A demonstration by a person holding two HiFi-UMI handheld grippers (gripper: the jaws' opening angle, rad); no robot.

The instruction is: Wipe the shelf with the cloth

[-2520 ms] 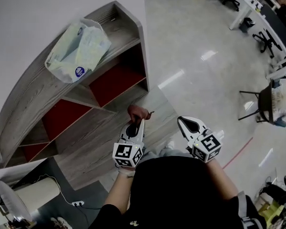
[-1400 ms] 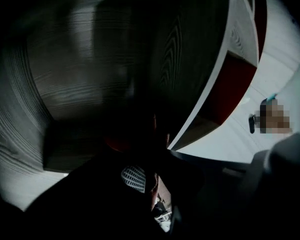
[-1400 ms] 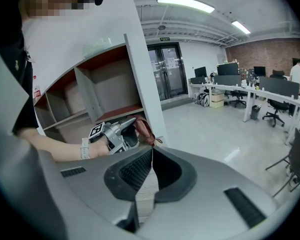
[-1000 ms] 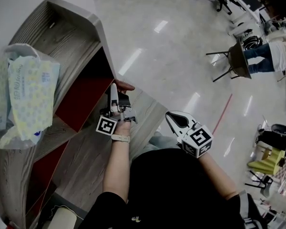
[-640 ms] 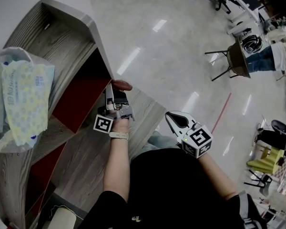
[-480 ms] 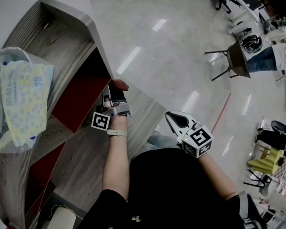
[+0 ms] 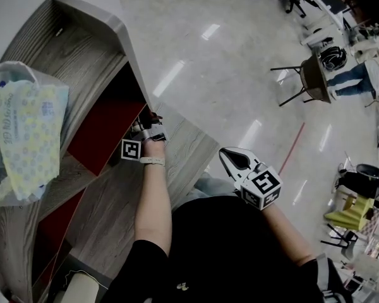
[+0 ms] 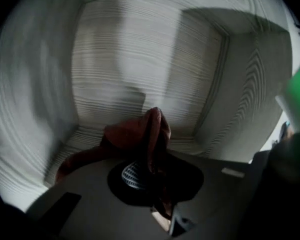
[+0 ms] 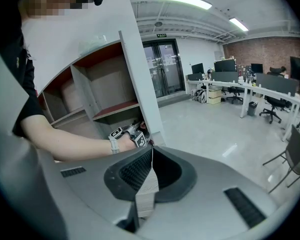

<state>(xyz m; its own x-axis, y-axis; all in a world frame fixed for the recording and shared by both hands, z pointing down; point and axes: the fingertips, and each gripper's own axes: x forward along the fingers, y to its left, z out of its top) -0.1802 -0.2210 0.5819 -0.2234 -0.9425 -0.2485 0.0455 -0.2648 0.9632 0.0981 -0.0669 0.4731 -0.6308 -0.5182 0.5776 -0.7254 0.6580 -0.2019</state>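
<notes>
A dark red cloth (image 8: 152, 129) is pinched in my left gripper (image 8: 151, 151), which is shut on it. Its free end bunches against the wood-grain floor of a shelf compartment (image 8: 140, 69). From the head view, the left gripper (image 7: 146, 128) reaches into the lower right compartment of the grey wooden shelf (image 7: 123, 30), and only a bit of the cloth (image 7: 154, 115) shows at the opening. My right gripper (image 7: 232, 159) hangs back near my body, shut and holding nothing. In the right gripper view its jaws (image 9: 151, 151) meet, and the left gripper (image 9: 132, 135) is seen at the shelf (image 9: 135, 59).
A plastic pack of tissues (image 7: 25, 131) lies on the shelf's top. The compartments have red back panels (image 7: 107, 128). A low wooden platform (image 7: 177, 147) runs in front of the shelf. Chairs (image 7: 306, 77) and desks stand on the glossy floor to the right.
My left gripper has pushed forward with the cloth into the shelf compartment, so most of the cloth is now hidden from the head view. The right gripper has stayed put.
</notes>
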